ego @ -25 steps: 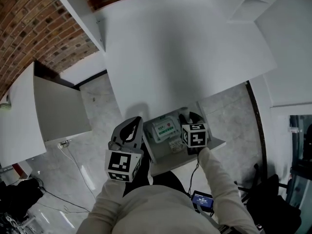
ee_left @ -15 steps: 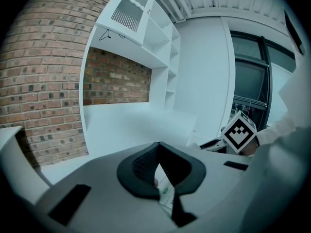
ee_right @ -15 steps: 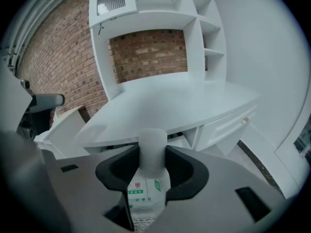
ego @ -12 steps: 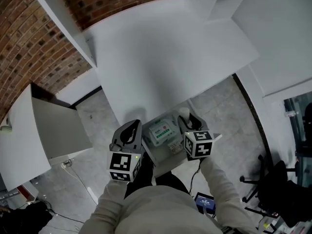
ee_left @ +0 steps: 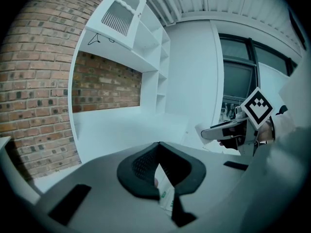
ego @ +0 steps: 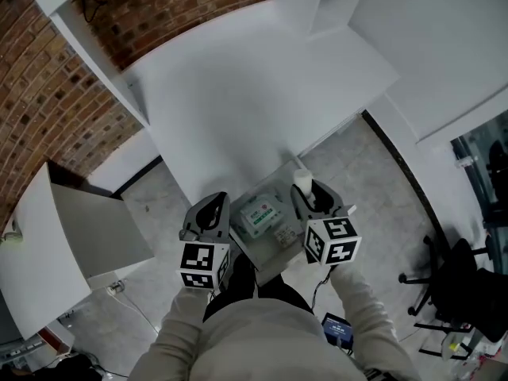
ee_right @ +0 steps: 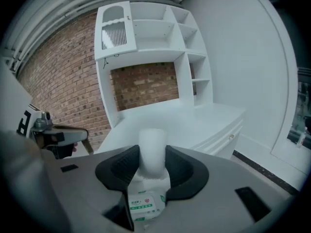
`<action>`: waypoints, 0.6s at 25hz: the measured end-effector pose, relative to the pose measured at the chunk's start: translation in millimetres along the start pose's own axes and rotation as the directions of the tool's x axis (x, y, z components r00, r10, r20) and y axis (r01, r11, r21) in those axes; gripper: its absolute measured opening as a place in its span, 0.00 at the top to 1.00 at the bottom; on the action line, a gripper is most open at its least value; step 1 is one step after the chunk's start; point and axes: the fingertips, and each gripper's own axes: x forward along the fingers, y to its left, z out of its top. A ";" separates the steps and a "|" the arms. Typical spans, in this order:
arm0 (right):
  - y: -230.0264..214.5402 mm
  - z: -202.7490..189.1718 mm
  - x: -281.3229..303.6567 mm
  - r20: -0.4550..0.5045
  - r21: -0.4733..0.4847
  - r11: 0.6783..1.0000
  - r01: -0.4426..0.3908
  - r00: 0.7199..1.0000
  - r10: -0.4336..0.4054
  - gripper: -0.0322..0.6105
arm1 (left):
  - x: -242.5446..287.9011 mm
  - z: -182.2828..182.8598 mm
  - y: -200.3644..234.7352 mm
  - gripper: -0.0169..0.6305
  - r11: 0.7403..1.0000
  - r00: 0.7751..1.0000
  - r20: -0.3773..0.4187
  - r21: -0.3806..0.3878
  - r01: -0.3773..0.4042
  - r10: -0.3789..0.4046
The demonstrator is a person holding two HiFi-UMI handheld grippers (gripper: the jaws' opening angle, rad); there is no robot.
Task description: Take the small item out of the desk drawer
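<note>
Your left gripper [ego: 216,203] is pressed together and empty, just left of the open drawer [ego: 268,267]. A pack [ego: 266,215] lies inside. Your right gripper [ego: 306,192] pinches the white item [ego: 302,182] above the drawer's far right corner. Most of the item sticks out past the pads, so bumping the tabletop [ego: 238,94] edge could knock it back in.
</note>
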 end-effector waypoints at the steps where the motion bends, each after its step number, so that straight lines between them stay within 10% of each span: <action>1: 1.2 4.5 -5.3 0.018 0.004 1.000 0.005 1.000 -0.005 0.65 | 0.0 1.7 -0.4 0.95 1.000 1.000 0.003 0.004 0.005 -0.005; 15: 13.5 44.5 -65.6 0.203 0.034 0.997 0.066 0.977 -0.072 0.65 | 0.9 17.8 -16.6 0.95 0.995 0.995 0.036 0.045 0.087 -0.088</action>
